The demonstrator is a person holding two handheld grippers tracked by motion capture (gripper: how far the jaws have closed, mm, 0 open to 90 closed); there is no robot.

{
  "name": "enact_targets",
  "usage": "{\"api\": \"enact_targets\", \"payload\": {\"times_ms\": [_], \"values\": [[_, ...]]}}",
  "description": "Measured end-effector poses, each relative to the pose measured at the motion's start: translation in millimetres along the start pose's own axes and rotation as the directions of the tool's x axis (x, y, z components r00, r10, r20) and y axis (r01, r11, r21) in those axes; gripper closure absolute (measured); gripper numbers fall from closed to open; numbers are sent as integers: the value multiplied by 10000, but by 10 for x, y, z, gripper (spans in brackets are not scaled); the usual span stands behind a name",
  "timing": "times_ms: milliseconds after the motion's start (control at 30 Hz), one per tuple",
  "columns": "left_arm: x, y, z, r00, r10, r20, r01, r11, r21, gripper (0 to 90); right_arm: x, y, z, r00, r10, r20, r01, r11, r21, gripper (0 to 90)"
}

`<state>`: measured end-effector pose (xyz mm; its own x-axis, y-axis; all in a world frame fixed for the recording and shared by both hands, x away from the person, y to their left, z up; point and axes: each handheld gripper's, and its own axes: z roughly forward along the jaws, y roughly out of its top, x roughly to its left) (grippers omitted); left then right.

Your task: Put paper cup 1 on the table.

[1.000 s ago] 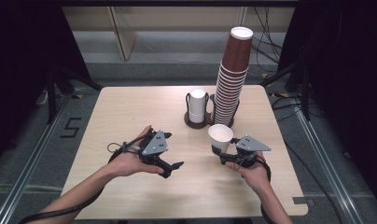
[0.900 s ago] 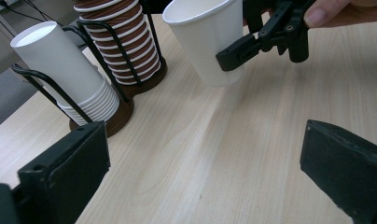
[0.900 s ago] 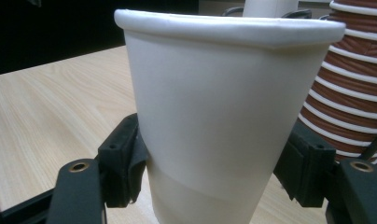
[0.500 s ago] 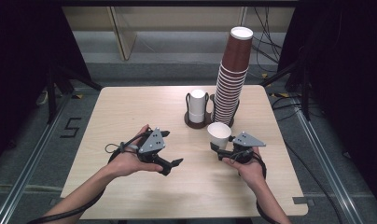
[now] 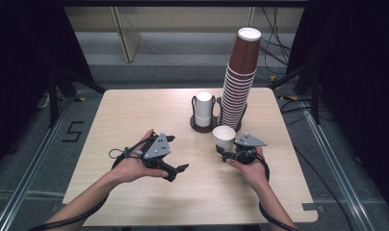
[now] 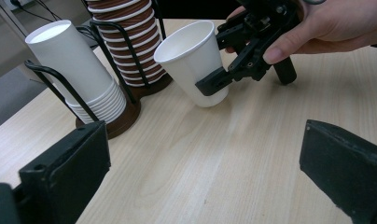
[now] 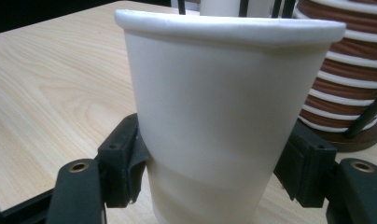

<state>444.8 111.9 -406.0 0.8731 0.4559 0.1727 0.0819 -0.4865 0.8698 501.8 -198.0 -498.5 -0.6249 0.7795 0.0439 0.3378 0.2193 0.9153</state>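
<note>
A white paper cup (image 5: 224, 135) is held by its lower wall in my right gripper (image 5: 225, 148), which is shut on it. In the right gripper view both pads (image 7: 125, 161) press the cup (image 7: 224, 107). In the left gripper view the cup (image 6: 191, 56) leans, with its base close above the tabletop. My left gripper (image 5: 179, 171) rests left of centre, jaws open with nothing between them, and its own view (image 6: 205, 140) shows bare wood between them.
A black wire holder (image 5: 198, 126) behind the cup carries a short stack of white cups (image 5: 203, 108) and a tall stack of brown cups (image 5: 238, 82). The wooden table (image 5: 135, 110) has dark floor on all sides.
The right gripper has shifted slightly to the left with the white cup still in its grip. The left hand has stayed where it was.
</note>
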Motion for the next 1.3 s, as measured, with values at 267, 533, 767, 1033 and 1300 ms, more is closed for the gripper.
{"api": "enact_targets", "payload": {"times_ms": [267,533,767,1033,1300], "values": [[33,3,-11,9998,-113,-133,113,9999,-22,13,27,17,82,9992,276,288,-291,9982,526,322],[54,-24,-19,9998,-178,-132,178,9998,31,14,8,25,154,9985,422,350,-451,9952,866,318],[53,-17,-27,9998,-130,-139,131,9999,76,14,-17,35,131,9995,42,297,-71,9952,977,311],[45,-1,5,9999,-136,-78,137,9999,81,14,-19,14,61,9993,-240,289,196,9897,1418,268],[81,5,47,9973,-696,-237,683,9964,-508,8,15,4,-40,9991,25,424,-98,9850,1723,26]]}}
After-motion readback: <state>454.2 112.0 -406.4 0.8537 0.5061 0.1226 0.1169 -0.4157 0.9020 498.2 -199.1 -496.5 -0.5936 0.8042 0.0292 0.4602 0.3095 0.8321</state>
